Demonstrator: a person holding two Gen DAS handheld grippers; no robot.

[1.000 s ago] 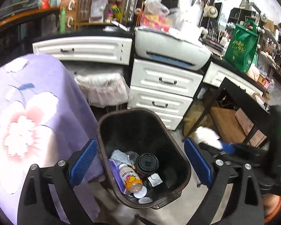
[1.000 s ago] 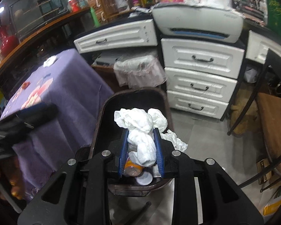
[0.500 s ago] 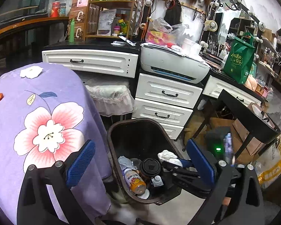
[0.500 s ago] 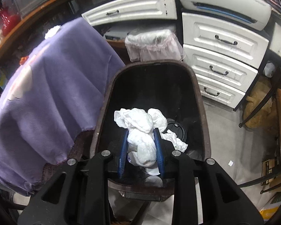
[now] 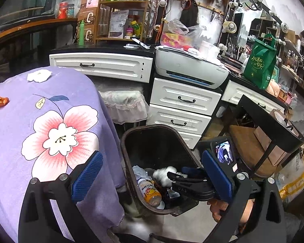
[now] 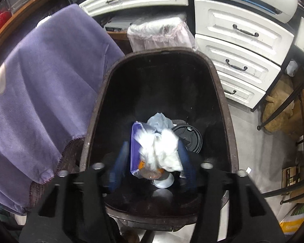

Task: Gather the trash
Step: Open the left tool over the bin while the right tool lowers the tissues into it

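Right wrist view: your right gripper (image 6: 152, 160) has just been opening, tissue (image 6: 162, 147) loose between its jaws over the bin (image 6: 95, 109). Keep it wide until the wad drops. Your left gripper (image 5: 152, 174) gapes empty, table (image 5: 16, 125) at nine o'clock.

Your left tongs (image 5: 152, 178) are black frames with silver screws and blue ribbed pads (image 5: 87, 176). Your right tongs (image 6: 152, 160) match, blurred blue pads; in the left view they carry a small lit screen (image 5: 225, 154).
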